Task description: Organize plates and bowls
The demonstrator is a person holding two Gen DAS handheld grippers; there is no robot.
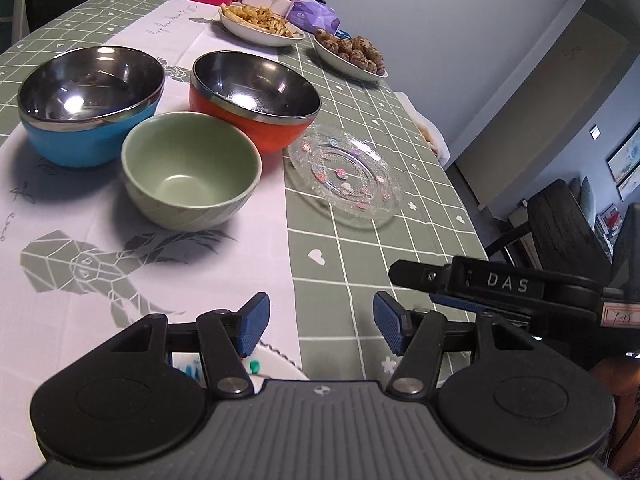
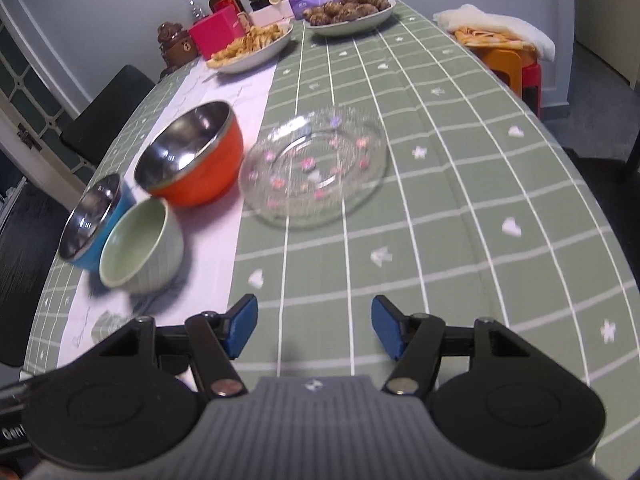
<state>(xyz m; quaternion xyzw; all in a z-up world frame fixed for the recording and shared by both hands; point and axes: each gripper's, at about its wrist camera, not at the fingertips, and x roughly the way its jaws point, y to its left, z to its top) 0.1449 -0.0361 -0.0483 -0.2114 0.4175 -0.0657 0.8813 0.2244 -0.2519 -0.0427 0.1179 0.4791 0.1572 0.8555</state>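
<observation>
Green checked tablecloth (image 2: 440, 208), white runner (image 1: 100, 260), grey walls (image 2: 100, 8).

The left claw (image 1: 321, 326) stands with its 2 blue-padded fingers (image 1: 253, 323) spread apart and nothing between them, angled down over the tabletop (image 1: 360, 256). The right claw (image 2: 314, 326) is likewise parted and empty, its blue pads (image 2: 386, 328) clear of any contact, tilted downward. In the left wrist view the right claw (image 1: 416, 278) appears just beside and ahead, reaching in from the right edge.
</observation>
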